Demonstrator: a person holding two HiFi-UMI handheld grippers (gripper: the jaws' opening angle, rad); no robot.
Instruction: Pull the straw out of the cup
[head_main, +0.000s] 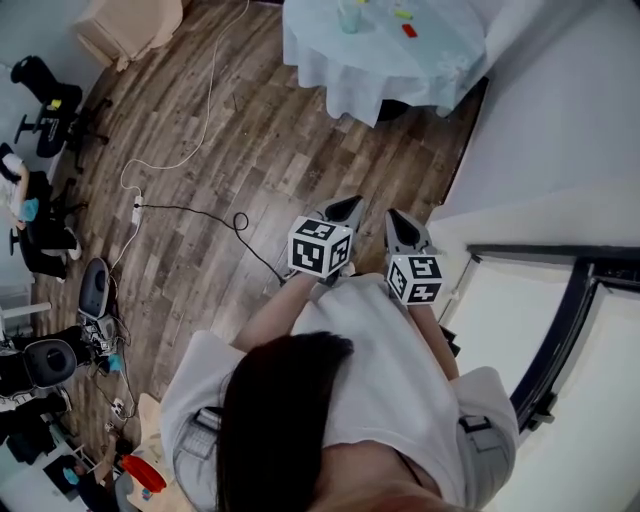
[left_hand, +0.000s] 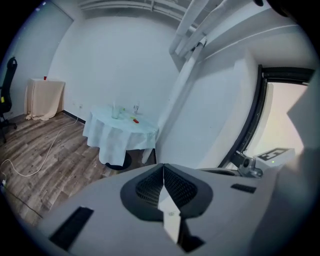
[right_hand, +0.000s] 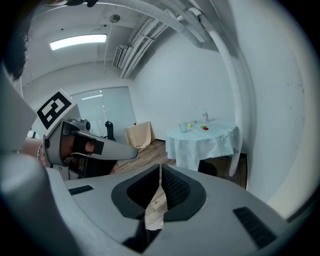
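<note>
**A:** Both your claws are empty right now. Your left gripper has its jaws pressed flat together with nothing between them. Your right gripper, just beside it, is the same, pinched closed on air.

**B:** Yep, and nothing's within reach of either tip, just wood floor below them. The cup sits way out ahead of the claws on the table with the pale blue cloth, well apart from you. The straw's too tiny to make out from here, tbh.

**A:** So I'd say zero done. You've got the walk-up, the grab and the pull all left.

**B:** Agreed, and you'll need one claw opened first.
</note>
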